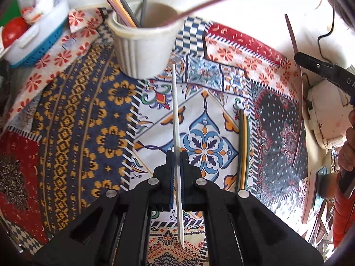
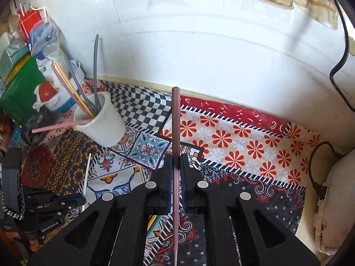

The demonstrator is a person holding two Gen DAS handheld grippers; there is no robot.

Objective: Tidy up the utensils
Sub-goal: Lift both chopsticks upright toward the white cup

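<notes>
Left tool point(image 1: 176, 155) clamped on white straw point(image 1: 175, 110), right tool point(image 2: 176, 157) on mauve straw point(image 2: 176, 122), cup point(image 1: 144, 46) near wall.

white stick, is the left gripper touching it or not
Touching. The left wrist view shows the left gripper with both pads closed on the white stick, which runs straight between them.
</notes>
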